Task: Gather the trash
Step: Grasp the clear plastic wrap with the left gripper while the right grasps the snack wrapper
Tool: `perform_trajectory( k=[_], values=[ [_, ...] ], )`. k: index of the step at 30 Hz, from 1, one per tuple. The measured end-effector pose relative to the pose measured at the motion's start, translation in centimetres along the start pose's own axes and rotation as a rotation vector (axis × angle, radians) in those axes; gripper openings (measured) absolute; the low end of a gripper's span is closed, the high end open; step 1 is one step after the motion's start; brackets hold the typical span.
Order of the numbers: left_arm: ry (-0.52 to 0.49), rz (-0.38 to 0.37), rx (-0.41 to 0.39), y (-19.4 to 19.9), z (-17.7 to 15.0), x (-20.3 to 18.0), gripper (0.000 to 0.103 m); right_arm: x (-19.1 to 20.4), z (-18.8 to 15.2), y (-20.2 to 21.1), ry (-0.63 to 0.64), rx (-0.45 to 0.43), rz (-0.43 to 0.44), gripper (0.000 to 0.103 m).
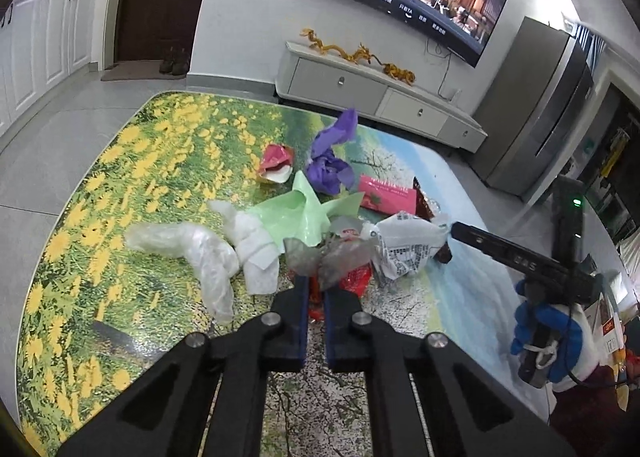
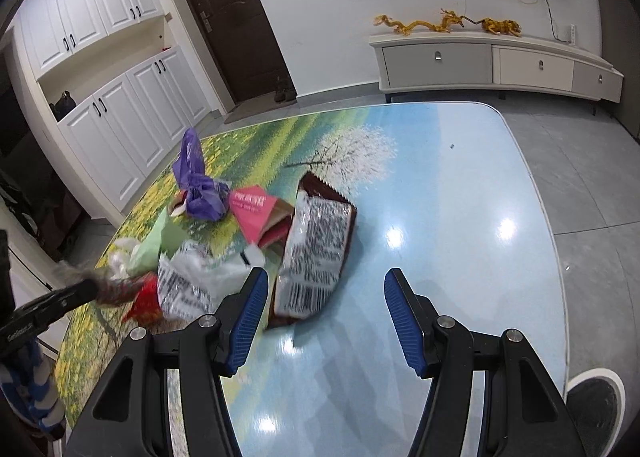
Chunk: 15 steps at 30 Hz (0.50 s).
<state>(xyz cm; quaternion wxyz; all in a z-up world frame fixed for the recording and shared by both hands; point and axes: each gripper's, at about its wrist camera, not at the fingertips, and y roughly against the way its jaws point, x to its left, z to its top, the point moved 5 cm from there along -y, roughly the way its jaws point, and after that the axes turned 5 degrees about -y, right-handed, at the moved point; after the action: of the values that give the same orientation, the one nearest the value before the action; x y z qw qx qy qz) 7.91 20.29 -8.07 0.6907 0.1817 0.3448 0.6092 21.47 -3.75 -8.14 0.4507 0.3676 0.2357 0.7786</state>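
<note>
Left tool [image 1: 316, 289] sits at the near edge of the pile, its two fingers drawn almost together over a thin grey-clear film wrapper [image 1: 320, 253] and a bit of red wrapper [image 1: 352, 281] beneath it. From where I stand it looks clamped on that film, though so little of it sits between the pads that I judge it may slide out on the lift, or drag the red piece halfway and drop it on the bench [image 1: 132, 193].

Right tool [image 2: 326, 321] hangs beside it with its blue pads [image 2: 402, 321] spread apart and nothing between them. The brown snack bag [image 2: 316, 253] with its silver printed back lies just ahead of its left finger, not between the two, so closing now would likely only nudge the bag.

Touching these is the white printed bag [image 1: 404, 245], right against the left tool's catch; pulling one could tug the other toward the near edge.

Further in lie the clear plastic bag [image 1: 192, 257], the white paper [image 1: 256, 249], the green bag [image 1: 304, 209], the pink box [image 1: 384, 193], then the purple bag [image 1: 332, 157] and a red-and-white crumple [image 1: 276, 165] toward the far edge. All are light and loosely heaped, so a quick sweep could scatter them.
</note>
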Motion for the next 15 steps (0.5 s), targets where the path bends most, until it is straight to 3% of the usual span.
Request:
perform_trajectory(
  k=[9, 10, 12, 15],
  values=[
    [0.004, -0.001, -0.02, 1.0, 0.2, -0.2, 0.005, -0.3, 1.9, -4.0, -0.039, 0.053, -0.022, 0.06],
    [0.004, -0.001, -0.023, 1.1, 0.2, -0.2, 0.005, -0.5, 1.9, -4.2, -0.05, 0.057, -0.013, 0.058],
    [0.003, -0.006, -0.03, 1.4, 0.3, -0.3, 0.005, -0.5, 2.0, -4.3, -0.059, 0.057, 0.006, 0.04],
    [-0.006, -0.018, -0.042, 1.8, 0.6, -0.7, 0.005, -0.2, 1.7, -3.8, -0.034, 0.055, 0.008, 0.036]
  ],
)
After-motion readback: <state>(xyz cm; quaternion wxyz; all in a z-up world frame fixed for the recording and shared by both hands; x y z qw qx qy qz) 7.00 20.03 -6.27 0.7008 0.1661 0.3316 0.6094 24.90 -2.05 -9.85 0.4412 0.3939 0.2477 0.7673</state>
